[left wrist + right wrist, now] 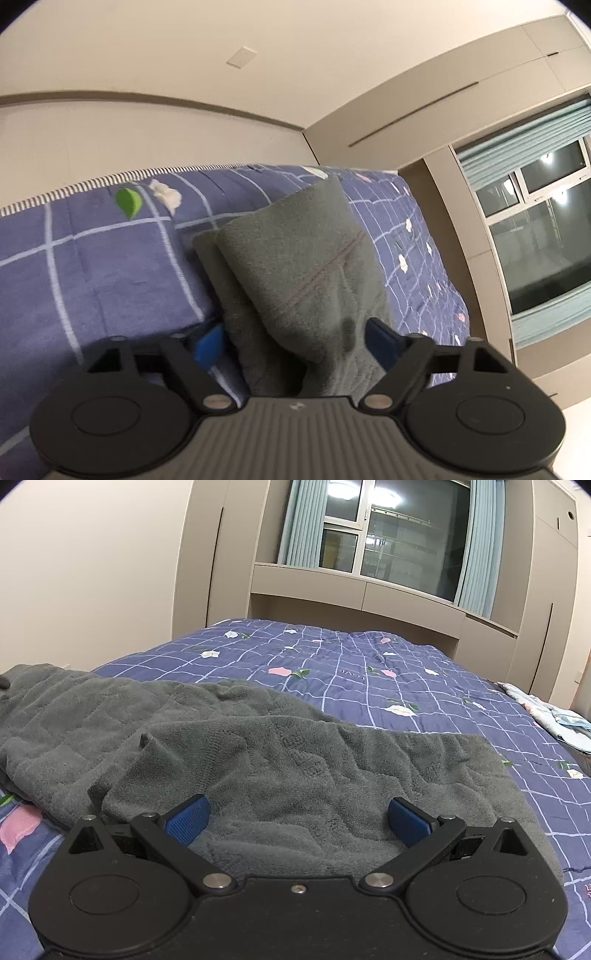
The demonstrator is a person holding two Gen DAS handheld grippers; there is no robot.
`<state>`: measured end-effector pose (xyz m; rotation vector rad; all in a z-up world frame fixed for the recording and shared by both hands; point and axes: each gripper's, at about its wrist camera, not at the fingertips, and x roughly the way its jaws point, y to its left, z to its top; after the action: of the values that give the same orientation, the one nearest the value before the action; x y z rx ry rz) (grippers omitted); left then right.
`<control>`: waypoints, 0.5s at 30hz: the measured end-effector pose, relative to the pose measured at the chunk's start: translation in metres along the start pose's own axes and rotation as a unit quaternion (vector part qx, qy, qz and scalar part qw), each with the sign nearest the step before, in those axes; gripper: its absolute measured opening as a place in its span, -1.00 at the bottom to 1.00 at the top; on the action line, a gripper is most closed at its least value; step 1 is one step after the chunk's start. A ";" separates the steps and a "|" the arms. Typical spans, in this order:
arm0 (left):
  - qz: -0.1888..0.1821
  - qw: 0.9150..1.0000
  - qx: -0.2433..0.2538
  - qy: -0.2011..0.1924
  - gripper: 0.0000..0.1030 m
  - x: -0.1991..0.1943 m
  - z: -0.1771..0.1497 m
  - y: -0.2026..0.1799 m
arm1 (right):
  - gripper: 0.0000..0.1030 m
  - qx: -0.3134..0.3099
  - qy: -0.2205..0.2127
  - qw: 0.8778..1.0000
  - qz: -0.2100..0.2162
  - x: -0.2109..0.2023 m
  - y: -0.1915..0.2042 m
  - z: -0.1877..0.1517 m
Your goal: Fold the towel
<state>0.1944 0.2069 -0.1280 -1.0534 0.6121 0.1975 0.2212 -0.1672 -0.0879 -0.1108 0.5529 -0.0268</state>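
Honestly, I worry: my left gripper (pixel 293 338) jaws straddle the towel (pixel 295 251) unpinched, right gripper (pixel 297 821) jaws spread above it; it could slip onto the bed (pixel 369 686).

Both views are evenly lit by soft, warm indoor light from overhead; round ceiling lamps show as bright reflections in the dark glass window (pixel 399 535), with night outside. The left wrist view is tilted and slightly soft with motion blur, clearest on the blue checked quilted bedspread (pixel 92 266) and the grey terry towel (pixel 295 258). The right wrist view is sharper. Fisheye distortion bows walls and cabinets, and dark vignette fills the corners. Shadows are faint; a shallow one lies under the towel's folds
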 end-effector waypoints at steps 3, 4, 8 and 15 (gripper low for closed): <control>0.009 1.000 0.006 -0.010 0.36 0.002 -0.003 0.000 | 0.99 0.002 0.000 1.000 0.002 0.000 0.000 0.000; 0.010 1.000 0.008 -0.012 0.36 0.000 -0.005 0.001 | 0.99 0.002 0.000 1.000 0.002 0.000 0.000 0.000; 0.019 1.000 0.018 -0.012 0.40 0.005 -0.006 -0.003 | 0.99 -0.001 0.000 1.000 0.002 0.000 0.000 0.000; 0.053 0.998 0.019 -0.011 0.06 0.005 -0.005 -0.015 | 0.99 -0.040 0.015 0.999 0.004 0.001 0.005 0.011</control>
<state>0.2026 0.1946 -0.1213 -0.9810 0.6494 0.2889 0.2280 -0.1616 -0.0795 -0.1876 0.5839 0.0009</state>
